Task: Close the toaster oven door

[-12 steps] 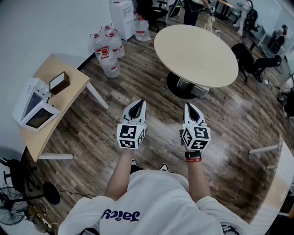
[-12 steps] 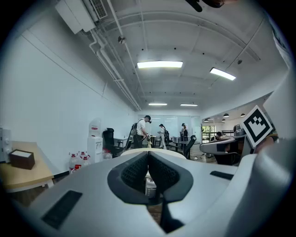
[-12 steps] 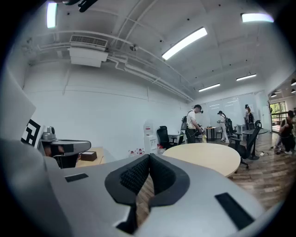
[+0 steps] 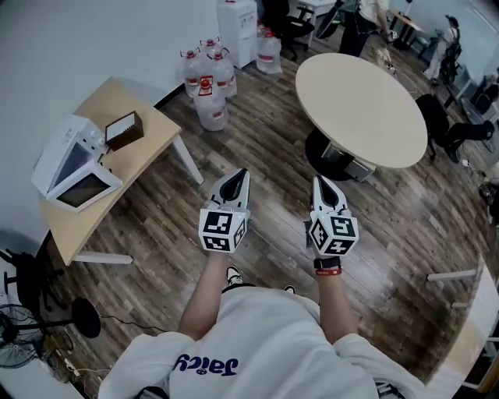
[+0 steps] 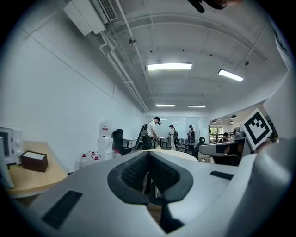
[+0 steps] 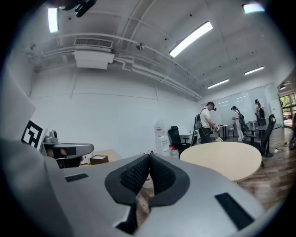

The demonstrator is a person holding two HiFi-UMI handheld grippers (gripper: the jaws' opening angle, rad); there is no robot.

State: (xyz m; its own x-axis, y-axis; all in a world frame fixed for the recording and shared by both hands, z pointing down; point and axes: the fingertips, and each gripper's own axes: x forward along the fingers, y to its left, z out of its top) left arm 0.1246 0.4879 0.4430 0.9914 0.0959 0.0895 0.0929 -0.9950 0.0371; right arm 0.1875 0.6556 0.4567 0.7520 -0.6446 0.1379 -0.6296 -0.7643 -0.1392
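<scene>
Approach step: the white box-shaped toaster oven [image 4: 62, 160] sits on the pale wooden table [image 4: 152, 144] at far left, its glass door [image 4: 84, 189] hanging open. The left gripper [image 4: 236, 178] and right gripper [image 4: 323, 185] are both closed and empty, well apart from it. The next move calls for turning and reaching toward the door.

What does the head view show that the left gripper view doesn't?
Head view only: the toaster oven door, hanging open, and the person's shoes. Left gripper view only: the ceiling lights and the air-conditioner unit. Both: the brown box on the wooden table, the water bottles and the round table.
</scene>
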